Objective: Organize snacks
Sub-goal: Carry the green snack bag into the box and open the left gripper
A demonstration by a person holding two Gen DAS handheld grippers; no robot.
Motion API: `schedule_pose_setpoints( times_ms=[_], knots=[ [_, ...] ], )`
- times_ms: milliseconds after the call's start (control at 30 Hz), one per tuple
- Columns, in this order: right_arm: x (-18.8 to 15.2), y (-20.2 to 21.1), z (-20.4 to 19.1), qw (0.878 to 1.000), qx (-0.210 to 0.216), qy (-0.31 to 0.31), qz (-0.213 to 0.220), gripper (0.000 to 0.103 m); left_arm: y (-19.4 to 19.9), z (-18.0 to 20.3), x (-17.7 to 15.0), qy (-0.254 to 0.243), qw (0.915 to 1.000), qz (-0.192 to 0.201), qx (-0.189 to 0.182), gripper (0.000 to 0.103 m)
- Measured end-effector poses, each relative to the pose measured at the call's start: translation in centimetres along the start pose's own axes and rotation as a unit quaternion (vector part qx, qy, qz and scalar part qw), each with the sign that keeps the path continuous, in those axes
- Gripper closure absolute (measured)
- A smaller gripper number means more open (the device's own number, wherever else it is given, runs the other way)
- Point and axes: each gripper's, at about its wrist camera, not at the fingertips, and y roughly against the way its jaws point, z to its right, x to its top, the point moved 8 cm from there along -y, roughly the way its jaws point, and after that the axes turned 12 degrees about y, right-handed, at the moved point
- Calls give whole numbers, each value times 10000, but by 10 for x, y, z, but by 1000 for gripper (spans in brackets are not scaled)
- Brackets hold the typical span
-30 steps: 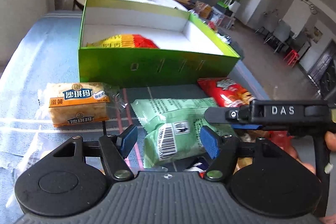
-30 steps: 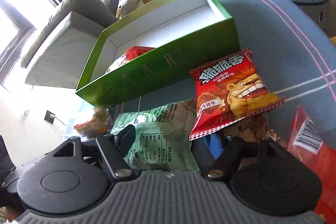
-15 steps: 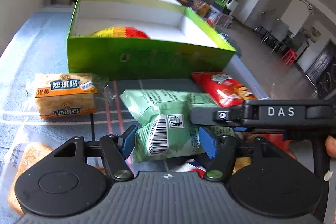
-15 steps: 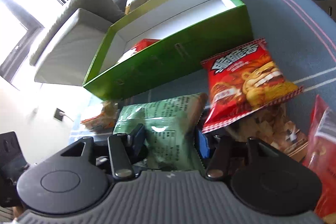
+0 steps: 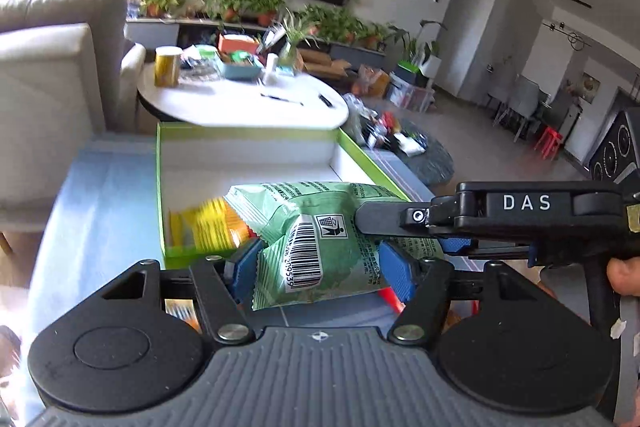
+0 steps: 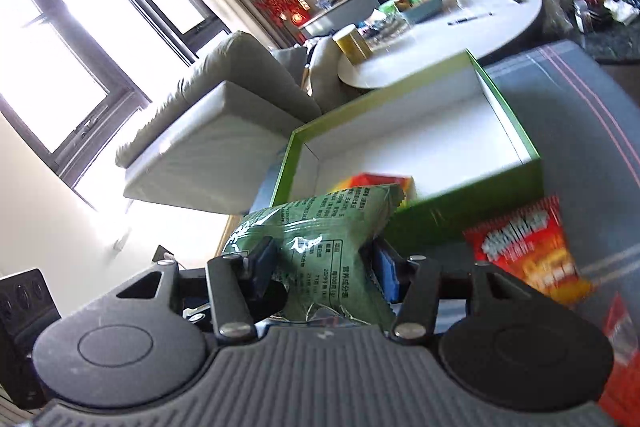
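A green snack bag (image 5: 316, 235) hangs in the air in front of the green box, held from two sides. My left gripper (image 5: 320, 269) is shut on its barcode end, blue pads pressed into the foil. My right gripper (image 6: 324, 269) is shut on the other end of the same bag (image 6: 320, 227); its black body marked DAS reaches in from the right in the left wrist view. The green box (image 6: 460, 211) with a white inside lies just beyond and below the bag. A yellow and red packet (image 5: 208, 227) lies in its near corner.
A red snack bag (image 6: 528, 247) lies on the blue-grey cloth (image 6: 580, 115) right of the box, with more red packaging (image 6: 624, 367) at the right edge. Behind the box stand a cluttered white round table (image 5: 240, 107) and a pale sofa (image 6: 216, 131).
Both grippers closed on the green bag and lifted it off the cloth. It now hangs at the height of the box rim, and both views have tilted upward.
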Motion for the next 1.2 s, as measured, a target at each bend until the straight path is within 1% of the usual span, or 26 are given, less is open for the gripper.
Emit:
schedule_pose_setpoints(
  times_ms=[133,333,467,633,733,833,867,900,933,1000,1067,1200],
  knots=[
    [25,-24,0,10000,44,25,44,48,-16,-11,24,8,9998,111,139,42],
    [40,-54,8,10000,74,40,11,46,-44,-37,47,160,9995,85,254,42],
    [42,-74,17,9999,44,17,-100,46,-65,-52,52,159,9993,-2,335,42],
    [43,-101,30,9996,15,-62,-262,46,-93,-71,57,250,9990,-161,345,42],
    [44,-114,36,9994,21,-77,-330,46,-106,-80,58,207,9988,-229,370,42],
    [44,-127,42,9992,-89,-107,-386,45,-114,-88,58,158,9981,-258,542,42],
    [43,-128,44,9989,-199,-127,-393,41,-113,-90,57,146,9980,-245,559,42],
    [43,-127,47,9987,-317,-136,-381,37,-111,-90,55,131,9985,-228,486,42],
    [42,-125,49,9985,-389,-137,-352,37,-109,-91,55,133,9987,-235,441,42],
    [43,-117,48,9987,-400,-124,-297,37,-103,-89,53,133,9988,-201,417,41],
    [43,-109,45,9988,-405,-83,-245,37,-97,-87,52,127,9989,-135,439,39],
    [38,-93,32,9985,-470,136,-236,37,-84,-86,52,151,9987,-74,486,38]
  ],
)
